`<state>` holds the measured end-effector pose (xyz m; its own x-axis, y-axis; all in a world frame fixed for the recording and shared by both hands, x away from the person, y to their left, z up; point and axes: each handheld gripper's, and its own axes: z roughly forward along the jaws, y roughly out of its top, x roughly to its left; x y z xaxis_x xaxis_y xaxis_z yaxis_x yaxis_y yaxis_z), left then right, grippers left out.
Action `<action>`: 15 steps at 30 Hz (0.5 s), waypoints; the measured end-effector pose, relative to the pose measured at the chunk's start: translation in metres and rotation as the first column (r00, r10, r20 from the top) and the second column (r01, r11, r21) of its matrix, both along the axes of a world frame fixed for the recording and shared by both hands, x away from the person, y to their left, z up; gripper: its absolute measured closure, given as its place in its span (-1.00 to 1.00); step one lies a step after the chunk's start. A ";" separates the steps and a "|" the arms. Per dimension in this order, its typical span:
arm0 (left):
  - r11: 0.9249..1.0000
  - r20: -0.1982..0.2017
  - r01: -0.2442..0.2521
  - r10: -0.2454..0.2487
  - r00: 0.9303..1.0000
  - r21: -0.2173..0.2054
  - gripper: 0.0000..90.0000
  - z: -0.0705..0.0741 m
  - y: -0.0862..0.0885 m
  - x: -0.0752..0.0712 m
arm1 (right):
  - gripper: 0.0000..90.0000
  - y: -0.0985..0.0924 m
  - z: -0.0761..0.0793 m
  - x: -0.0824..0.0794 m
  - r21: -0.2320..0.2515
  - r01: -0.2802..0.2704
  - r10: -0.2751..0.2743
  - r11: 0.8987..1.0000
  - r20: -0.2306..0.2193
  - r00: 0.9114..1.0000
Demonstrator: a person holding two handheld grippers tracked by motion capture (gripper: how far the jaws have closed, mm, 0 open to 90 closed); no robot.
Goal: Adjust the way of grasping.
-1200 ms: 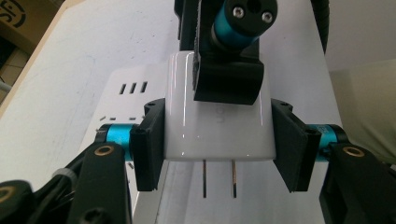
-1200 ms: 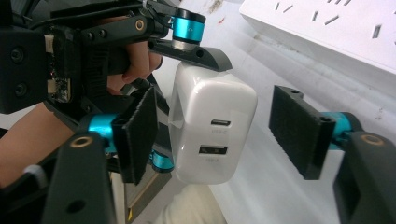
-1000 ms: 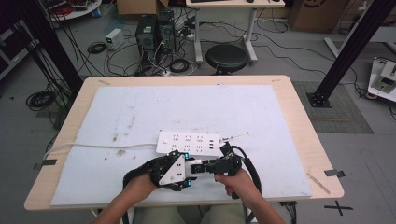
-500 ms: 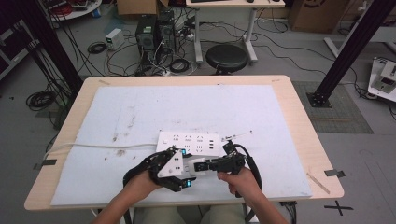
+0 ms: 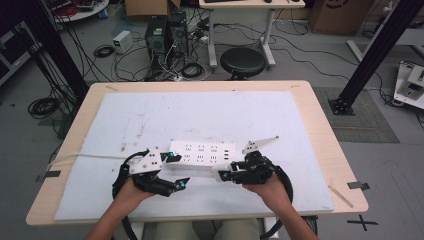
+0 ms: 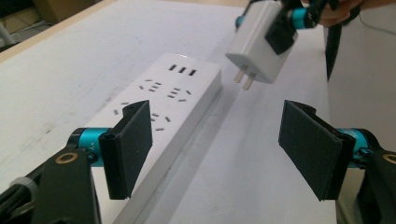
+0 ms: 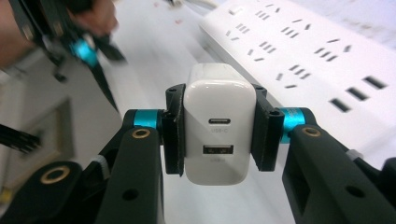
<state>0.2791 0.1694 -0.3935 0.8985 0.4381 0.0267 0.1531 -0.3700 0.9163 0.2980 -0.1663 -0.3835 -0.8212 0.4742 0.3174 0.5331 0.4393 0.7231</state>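
— What's the right gripper (image 7: 218, 135) doing?

— Its jaws are clamped on a white charger (image 7: 218, 123), one pad on each flat side. In the right gripper view the charger's port face looks back at the camera — an oval port above, a rectangular one below. There is faint grey lettering under each port, too blurred to read.

— And the hand behind it?

— In the high view the right hand (image 5: 272, 187) comes in from the bottom edge and the gripper (image 5: 225, 175) points left, toward the other gripper. The charger (image 5: 219, 172) sits at its tip, just beside the near edge of the power strip (image 5: 200, 156).

— Is it plugged in?

— No. The left gripper view shows the charger (image 6: 259, 46) in the air, tilted, its two metal prongs pointing down and clear of the strip (image 6: 163, 107).

— The left gripper?

— Its jaws have just been opening; the left gripper (image 6: 219, 149) stands wide with nothing between the pads. The left hand (image 5: 131, 192) holds it low at the strip's left end, pointing right.

— Where does the strip lie?

— Flat on the white mat (image 5: 150, 115), lengthwise across the table (image 5: 325, 130), between the two grippers. It has rows of slot sockets and three narrow ports at one end; I can read no brand on it.
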 end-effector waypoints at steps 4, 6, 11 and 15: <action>0.999 0.005 -0.036 0.036 0.999 -0.025 -0.42 0.000 0.012 0.001 | 0.41 -0.002 0.008 -0.001 -0.090 -0.004 0.008 0.996 0.053 0.999; 0.998 0.008 -0.059 0.059 0.998 -0.031 -0.42 0.000 0.017 0.000 | 0.41 -0.005 0.012 -0.001 -0.128 -0.014 0.023 0.992 0.070 0.997; 0.995 0.006 -0.093 0.093 0.996 -0.035 -0.42 0.000 0.026 -0.002 | 0.41 -0.012 0.021 0.000 -0.202 -0.017 0.038 0.979 0.098 0.994; 0.993 0.006 -0.113 0.114 0.993 -0.033 -0.42 0.000 0.029 -0.004 | 0.41 -0.018 0.026 0.001 -0.250 -0.021 0.049 0.968 0.105 0.993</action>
